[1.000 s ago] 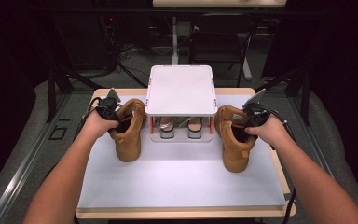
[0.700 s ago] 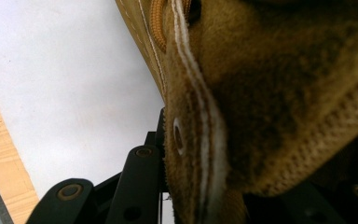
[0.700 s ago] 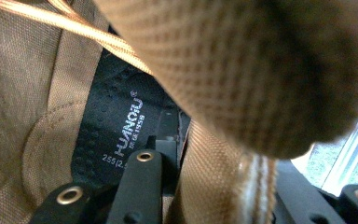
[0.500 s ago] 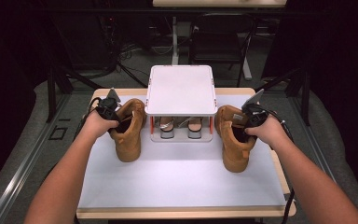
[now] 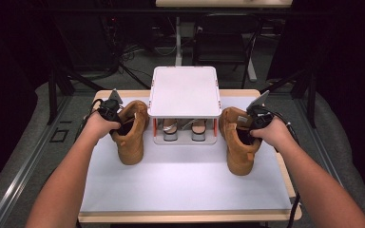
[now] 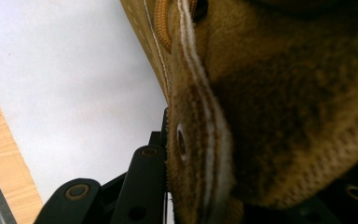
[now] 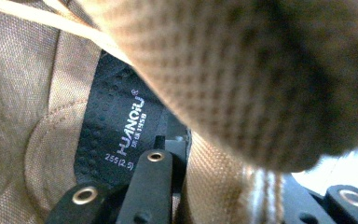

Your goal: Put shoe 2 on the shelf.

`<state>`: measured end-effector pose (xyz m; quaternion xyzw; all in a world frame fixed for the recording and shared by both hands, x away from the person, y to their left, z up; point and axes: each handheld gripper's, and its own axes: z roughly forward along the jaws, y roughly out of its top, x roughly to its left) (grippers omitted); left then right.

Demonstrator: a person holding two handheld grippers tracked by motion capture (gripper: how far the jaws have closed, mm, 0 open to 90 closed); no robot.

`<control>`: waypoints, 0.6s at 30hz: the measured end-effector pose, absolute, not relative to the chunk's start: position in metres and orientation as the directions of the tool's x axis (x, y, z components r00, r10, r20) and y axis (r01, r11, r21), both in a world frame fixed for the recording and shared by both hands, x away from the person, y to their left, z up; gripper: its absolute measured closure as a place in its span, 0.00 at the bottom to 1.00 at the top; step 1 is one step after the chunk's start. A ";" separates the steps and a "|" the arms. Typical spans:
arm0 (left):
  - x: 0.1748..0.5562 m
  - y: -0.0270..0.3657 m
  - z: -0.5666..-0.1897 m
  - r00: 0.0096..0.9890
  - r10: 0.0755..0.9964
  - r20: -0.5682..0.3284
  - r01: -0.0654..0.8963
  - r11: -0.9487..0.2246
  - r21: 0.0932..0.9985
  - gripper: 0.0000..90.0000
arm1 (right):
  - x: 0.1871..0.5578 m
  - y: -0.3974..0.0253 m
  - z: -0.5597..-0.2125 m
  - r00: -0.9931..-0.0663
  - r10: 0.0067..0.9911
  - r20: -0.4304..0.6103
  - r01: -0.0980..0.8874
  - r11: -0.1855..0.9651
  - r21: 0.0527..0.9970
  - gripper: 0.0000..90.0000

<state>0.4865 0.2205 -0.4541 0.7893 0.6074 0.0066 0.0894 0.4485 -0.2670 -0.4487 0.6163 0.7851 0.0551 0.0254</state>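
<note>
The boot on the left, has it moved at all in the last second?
No. The left boot sits at the same spot beside the white shoe rack, with the left gripper clamped on its collar.

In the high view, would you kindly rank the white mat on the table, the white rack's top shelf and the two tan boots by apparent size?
1. White mat, largest.
2. Rack's top shelf.
3. Left boot and right boot: they look alike, so unranked.
</note>
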 end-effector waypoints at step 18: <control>0.488 0.221 -0.455 0.266 0.959 -0.098 0.958 -0.252 0.133 0.87 | 0.448 -0.263 -0.448 -0.242 0.970 -0.001 0.964 0.241 0.117 0.90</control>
